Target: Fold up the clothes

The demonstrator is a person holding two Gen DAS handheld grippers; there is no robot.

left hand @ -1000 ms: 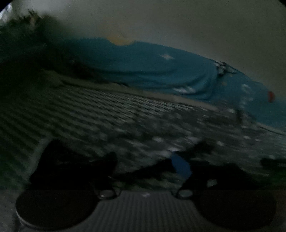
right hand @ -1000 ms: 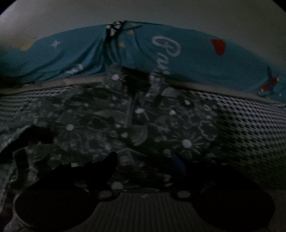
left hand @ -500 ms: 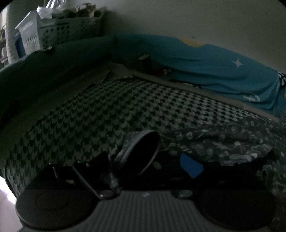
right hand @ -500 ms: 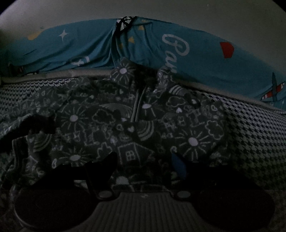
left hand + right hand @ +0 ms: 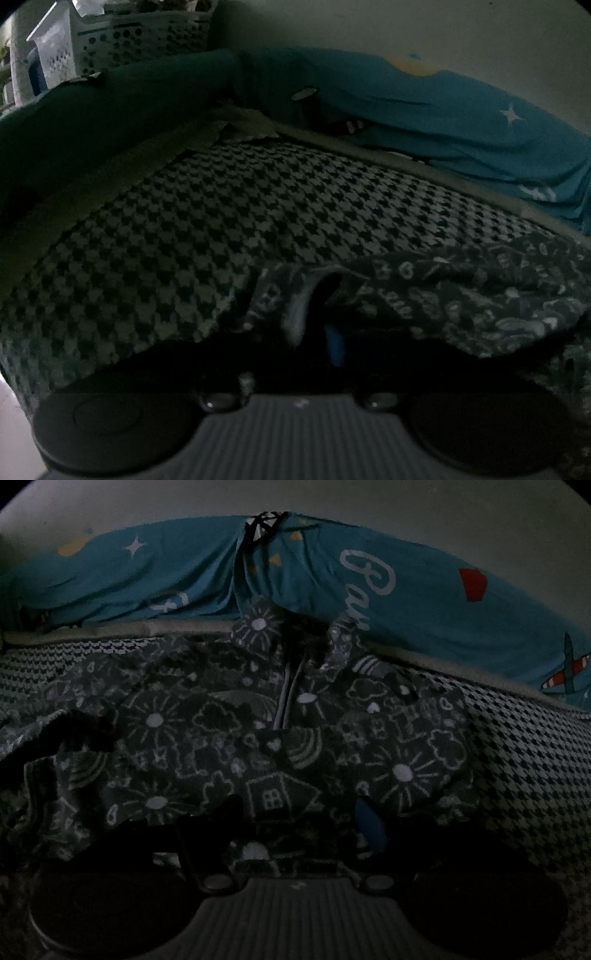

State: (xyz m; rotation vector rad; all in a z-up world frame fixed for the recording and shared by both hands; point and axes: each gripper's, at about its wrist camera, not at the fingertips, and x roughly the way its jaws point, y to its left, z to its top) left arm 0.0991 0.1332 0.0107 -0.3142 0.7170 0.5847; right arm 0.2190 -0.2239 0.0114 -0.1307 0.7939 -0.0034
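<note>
Left wrist view: sleeve cuff [image 5: 295, 310] of the dark printed jacket [image 5: 480, 291], lying on the houndstooth bed cover [image 5: 258, 221].
Left gripper [image 5: 314, 332]: fingers drawn close together, pinching the cuff; blue pad [image 5: 335, 345] just right of the gripped fabric.
Sleeve direction: runs from the cuff away to the right, into the bunched body of the jacket.
Seen only here: white perforated laundry basket [image 5: 129, 40] at upper left, above a dark green ledge [image 5: 110, 107]; the bed's left edge.
Right wrist view: the whole jacket [image 5: 258, 738], spread front-up on the bed cover [image 5: 517, 775], print of suns, clouds and houses.
Long axis: collar [image 5: 306, 635] and zip [image 5: 284, 698] point away from the camera, toward the teal sheet [image 5: 406, 602]; hem nearest the gripper.
Right gripper [image 5: 301, 823]: fingers apart, low over the hem; contact with the fabric cannot be told in the dim light.
Seen only here: white script lettering [image 5: 365, 579], red shape [image 5: 472, 583] and aeroplane print [image 5: 565, 672] on the sheet.
</note>
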